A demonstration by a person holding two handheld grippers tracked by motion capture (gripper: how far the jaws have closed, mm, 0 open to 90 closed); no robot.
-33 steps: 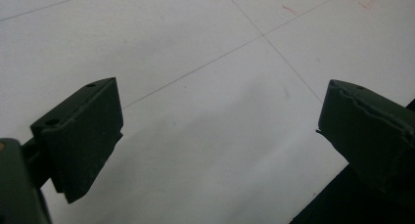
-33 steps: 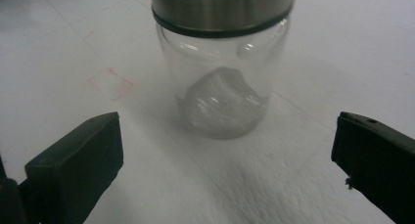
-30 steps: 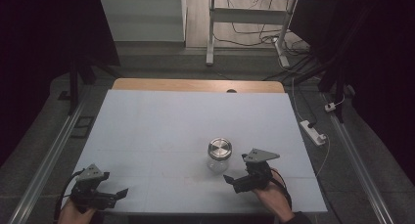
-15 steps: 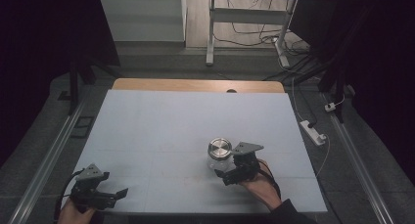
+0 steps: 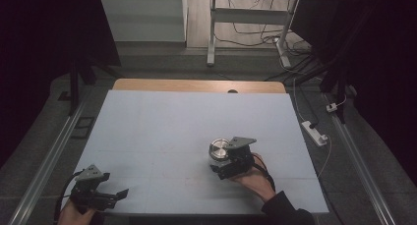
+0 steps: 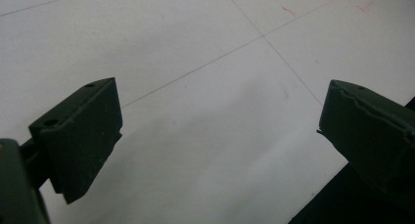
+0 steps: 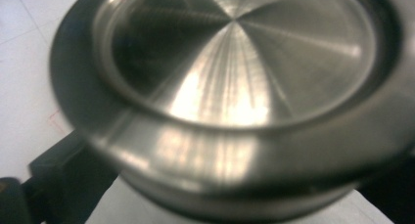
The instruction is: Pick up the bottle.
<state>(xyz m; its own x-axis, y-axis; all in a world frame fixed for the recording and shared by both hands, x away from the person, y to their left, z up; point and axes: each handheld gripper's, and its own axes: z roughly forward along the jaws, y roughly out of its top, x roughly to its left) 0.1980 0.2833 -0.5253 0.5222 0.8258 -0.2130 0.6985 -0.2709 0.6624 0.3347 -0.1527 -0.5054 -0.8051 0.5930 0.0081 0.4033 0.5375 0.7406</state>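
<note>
The jar's metal lid [image 7: 235, 87] is blurred, hiding the tongs' tips.

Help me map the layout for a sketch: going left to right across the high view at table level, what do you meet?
Left gripper → metal-lidded jar → right gripper beside the jar → white power strip off the table's right edge.

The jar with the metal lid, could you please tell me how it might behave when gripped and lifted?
The jar looks rigid, so it should not flex. Its brushed metal lid looks smooth, so the fingers could slip on it. Standing upright on the table, it seems unlikely to roll, though a high sideways push might tip it.
</note>
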